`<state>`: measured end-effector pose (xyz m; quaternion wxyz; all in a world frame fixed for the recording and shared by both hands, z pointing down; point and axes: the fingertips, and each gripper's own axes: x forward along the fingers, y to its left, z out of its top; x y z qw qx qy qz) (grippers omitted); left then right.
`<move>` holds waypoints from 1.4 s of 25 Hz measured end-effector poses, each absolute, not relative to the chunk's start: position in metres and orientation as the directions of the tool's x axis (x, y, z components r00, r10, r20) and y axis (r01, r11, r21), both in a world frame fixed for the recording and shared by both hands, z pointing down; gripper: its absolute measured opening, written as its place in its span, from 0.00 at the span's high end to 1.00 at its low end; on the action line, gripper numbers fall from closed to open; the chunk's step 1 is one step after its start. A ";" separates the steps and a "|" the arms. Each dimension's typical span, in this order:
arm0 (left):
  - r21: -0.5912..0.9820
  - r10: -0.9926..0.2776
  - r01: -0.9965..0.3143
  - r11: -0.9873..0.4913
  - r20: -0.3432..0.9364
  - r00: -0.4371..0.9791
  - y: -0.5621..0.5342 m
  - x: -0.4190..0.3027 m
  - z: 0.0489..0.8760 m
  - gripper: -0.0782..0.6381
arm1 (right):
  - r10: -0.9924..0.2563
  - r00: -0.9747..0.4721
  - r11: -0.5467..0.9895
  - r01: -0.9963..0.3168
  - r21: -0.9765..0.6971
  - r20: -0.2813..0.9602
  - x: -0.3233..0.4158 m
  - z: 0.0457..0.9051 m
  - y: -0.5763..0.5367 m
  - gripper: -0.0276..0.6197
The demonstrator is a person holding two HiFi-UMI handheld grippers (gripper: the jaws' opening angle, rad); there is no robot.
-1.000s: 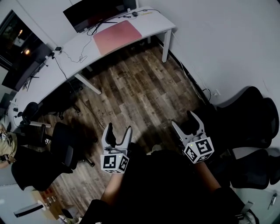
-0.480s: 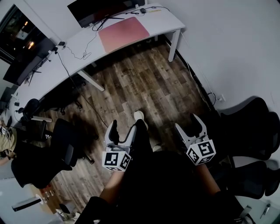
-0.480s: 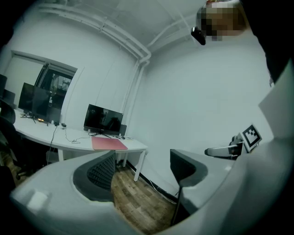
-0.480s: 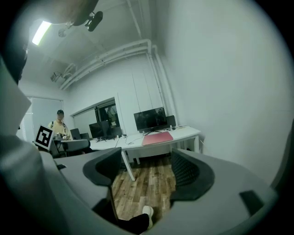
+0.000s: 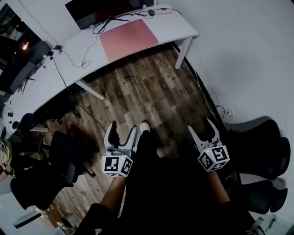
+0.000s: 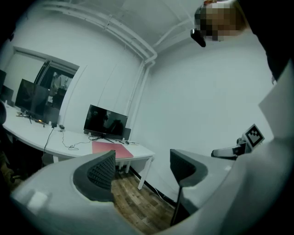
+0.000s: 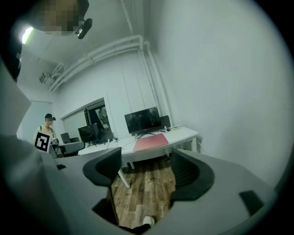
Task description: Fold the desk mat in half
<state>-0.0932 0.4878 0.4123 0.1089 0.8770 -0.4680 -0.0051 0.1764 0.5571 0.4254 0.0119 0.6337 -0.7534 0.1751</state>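
Note:
A pink desk mat (image 5: 129,38) lies flat on the white desk (image 5: 181,28) at the far end of the room, in front of a dark monitor (image 5: 98,10). It also shows small in the left gripper view (image 6: 112,148) and the right gripper view (image 7: 150,142). My left gripper (image 5: 121,131) and right gripper (image 5: 203,127) are held low over the wood floor, well short of the desk. Both stand open with nothing between their jaws.
Black office chairs (image 5: 259,147) stand at the right by the wall, and another chair (image 5: 43,174) at the left. Cables (image 5: 73,59) trail over the desk. Another person (image 7: 45,133) stands far off in the right gripper view. Wood floor (image 5: 147,96) lies between me and the desk.
The view has shifted forward toward the desk as I walk. A leg and shoe swung forward between the grippers. Both grippers stay open and level.

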 end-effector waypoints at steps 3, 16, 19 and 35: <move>0.197 -0.814 -0.813 -0.548 0.097 0.572 0.443 -0.095 0.409 0.39 | -0.955 -0.198 0.139 -0.957 -0.253 0.223 0.167 0.415 0.505 0.45; 0.261 -0.824 -0.804 -0.534 0.053 0.564 0.237 -0.142 0.406 0.39 | -0.923 -0.269 0.203 -0.947 -0.248 0.275 0.105 0.395 0.283 0.45; 0.274 -0.830 -0.806 -0.525 0.043 0.556 0.207 -0.153 0.408 0.39 | -0.917 -0.280 0.218 -0.949 -0.229 0.285 0.092 0.391 0.257 0.45; 0.295 -0.875 -0.846 -0.444 0.061 0.481 0.167 -0.165 0.412 0.39 | -0.896 -0.311 0.240 -0.940 -0.242 0.318 0.094 0.402 0.193 0.45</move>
